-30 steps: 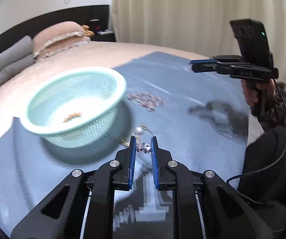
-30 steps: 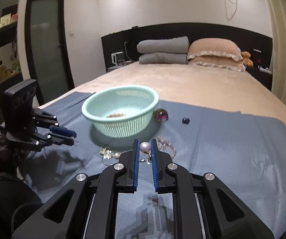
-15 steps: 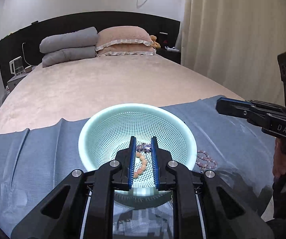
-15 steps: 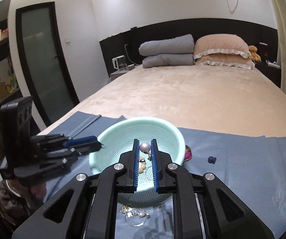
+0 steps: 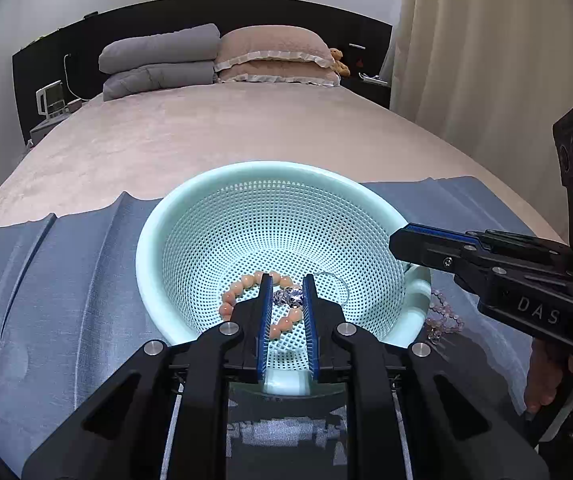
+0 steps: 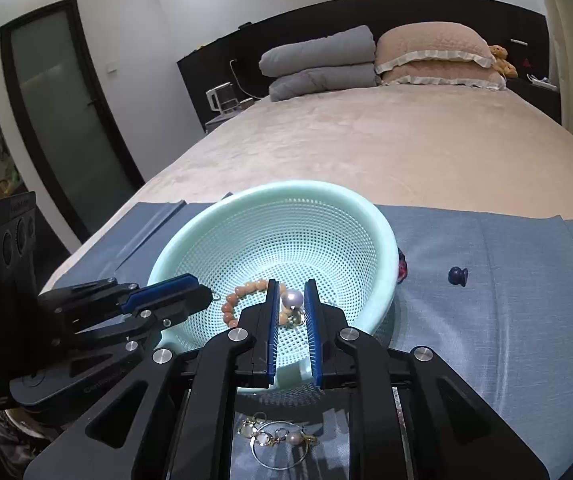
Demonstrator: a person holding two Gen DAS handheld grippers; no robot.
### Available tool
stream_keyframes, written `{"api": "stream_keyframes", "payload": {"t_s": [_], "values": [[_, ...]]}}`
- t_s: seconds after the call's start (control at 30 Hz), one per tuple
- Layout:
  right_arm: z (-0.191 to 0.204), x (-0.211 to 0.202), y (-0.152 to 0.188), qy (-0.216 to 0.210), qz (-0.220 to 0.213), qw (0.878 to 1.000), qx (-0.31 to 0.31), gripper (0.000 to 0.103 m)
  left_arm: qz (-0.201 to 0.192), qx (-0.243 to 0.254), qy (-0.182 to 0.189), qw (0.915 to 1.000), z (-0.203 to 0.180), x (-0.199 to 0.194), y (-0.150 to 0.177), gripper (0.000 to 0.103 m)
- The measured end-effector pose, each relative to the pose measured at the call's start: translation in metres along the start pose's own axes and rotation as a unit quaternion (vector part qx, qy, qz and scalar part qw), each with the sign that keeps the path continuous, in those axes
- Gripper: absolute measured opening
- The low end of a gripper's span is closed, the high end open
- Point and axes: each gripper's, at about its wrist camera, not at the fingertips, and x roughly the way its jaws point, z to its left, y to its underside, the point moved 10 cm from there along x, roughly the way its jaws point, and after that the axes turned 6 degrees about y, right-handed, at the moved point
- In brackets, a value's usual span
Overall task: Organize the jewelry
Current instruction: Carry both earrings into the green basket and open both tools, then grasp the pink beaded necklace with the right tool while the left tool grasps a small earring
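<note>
A mint perforated basket (image 5: 286, 216) sat on a blue cloth (image 5: 66, 280) spread over the bed, with a peach bead bracelet (image 5: 242, 286) lying on its bottom. Above the basket, the left claw (image 5: 287, 294) pinched a sparkling crystal piece (image 5: 289, 297). The right claw (image 6: 291, 298), its jaws just easing apart, still had a pearl earring (image 6: 292, 299) between its pads. Near the basket lay what seemed hoop earrings (image 6: 280, 442); right of it, a small dark bead (image 6: 457, 275).

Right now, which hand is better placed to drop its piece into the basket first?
Either, nearly. Slight edge right: its tongs hold the pearl earring over the basket middle. The left tongs hold a crystal piece over the bead bracelet.
</note>
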Motion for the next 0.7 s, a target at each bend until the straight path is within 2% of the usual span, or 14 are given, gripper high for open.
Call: {"api": "stream_keyframes", "payload": {"t_s": [0.1, 0.13, 0.17, 0.2, 0.23, 0.3, 0.33, 0.37, 0.5, 0.7], "values": [[0.001, 0.000, 0.001, 0.002, 0.004, 1.000, -0.001, 0.015, -0.002, 0.008, -0.004, 1.0000, 0.001, -0.001, 0.000, 0.021], [-0.001, 0.000, 0.001, 0.003, 0.004, 1.000, 0.000, 0.017, -0.003, 0.012, -0.005, 0.9999, 0.001, -0.001, 0.000, 0.033], [-0.002, -0.001, 0.001, 0.006, 0.000, 1.000, 0.003, 0.027, -0.006, 0.015, -0.008, 0.9998, 0.002, -0.003, -0.001, 0.056], [-0.004, -0.003, -0.001, 0.010, -0.005, 1.000, 0.006, 0.044, -0.015, 0.016, -0.011, 0.9997, 0.002, -0.007, -0.003, 0.065], [-0.007, -0.006, -0.003, 0.017, -0.015, 1.000, 0.009, 0.051, -0.027, 0.017, -0.009, 0.9995, 0.003, -0.011, -0.005, 0.074], [-0.017, -0.015, -0.008, 0.032, -0.036, 0.999, 0.018, 0.071, -0.037, 0.021, 0.006, 0.9991, 0.001, -0.019, -0.007, 0.083], [-0.022, -0.020, -0.010, 0.039, -0.045, 0.998, 0.025, 0.077, -0.040, 0.025, 0.013, 0.9988, 0.000, -0.022, -0.007, 0.093], [-0.029, -0.025, -0.011, 0.044, -0.054, 0.997, 0.035, 0.088, -0.044, 0.033, 0.020, 0.9983, -0.001, -0.025, -0.006, 0.097], [-0.056, -0.040, -0.010, 0.048, -0.068, 0.994, 0.069, 0.088, -0.042, 0.099, 0.075, 0.9914, -0.019, -0.036, 0.005, 0.097], [-0.086, -0.047, 0.015, 0.070, -0.051, 0.995, 0.056, 0.088, -0.028, 0.166, 0.166, 0.9717, -0.044, -0.044, 0.032, 0.097]]}}
